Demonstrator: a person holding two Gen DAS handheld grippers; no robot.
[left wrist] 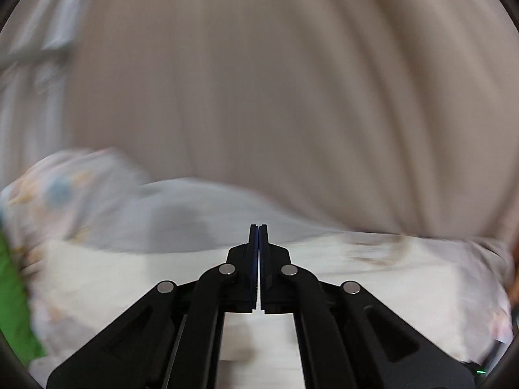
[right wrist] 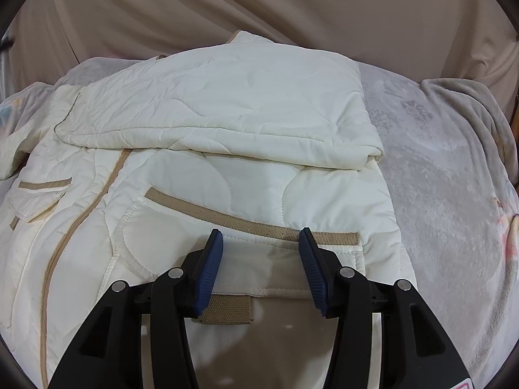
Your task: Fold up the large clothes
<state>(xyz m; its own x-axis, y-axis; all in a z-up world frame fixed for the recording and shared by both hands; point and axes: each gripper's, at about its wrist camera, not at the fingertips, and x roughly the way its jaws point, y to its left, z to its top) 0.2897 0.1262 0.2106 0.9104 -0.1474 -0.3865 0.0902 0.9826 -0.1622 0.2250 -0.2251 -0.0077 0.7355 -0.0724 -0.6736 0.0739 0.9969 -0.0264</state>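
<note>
In the left wrist view, badly smeared by motion, the left gripper (left wrist: 258, 227) had its fingers pressed together with only a thin seam between them; nothing could be seen between the tips. It pointed over pale cloth (left wrist: 373, 269) toward a beige curtain (left wrist: 275, 81) that filled the far side. A grey, patterned blanket (left wrist: 107, 201) lay to the far left, and a green patch (left wrist: 13, 295) showed at the left edge; what it was could not be told. The pale cloth may have been the jacket, though the blur left that unsure.

In the right wrist view the picture was sharp. The right gripper (right wrist: 261, 238) was spread wide, its blue pads (right wrist: 209, 269) apart and holding nothing, above the near hem of a cream quilted jacket (right wrist: 201, 175). The jacket lay flat on the grey blanket (right wrist: 438, 178), with one sleeve (right wrist: 227, 107) folded across its chest. A tan pocket band (right wrist: 253, 220) ran just past the fingertips, and a tan zipper strip (right wrist: 81, 223) curved down the left side. The curtain (right wrist: 292, 6) hung at the far side.
</note>
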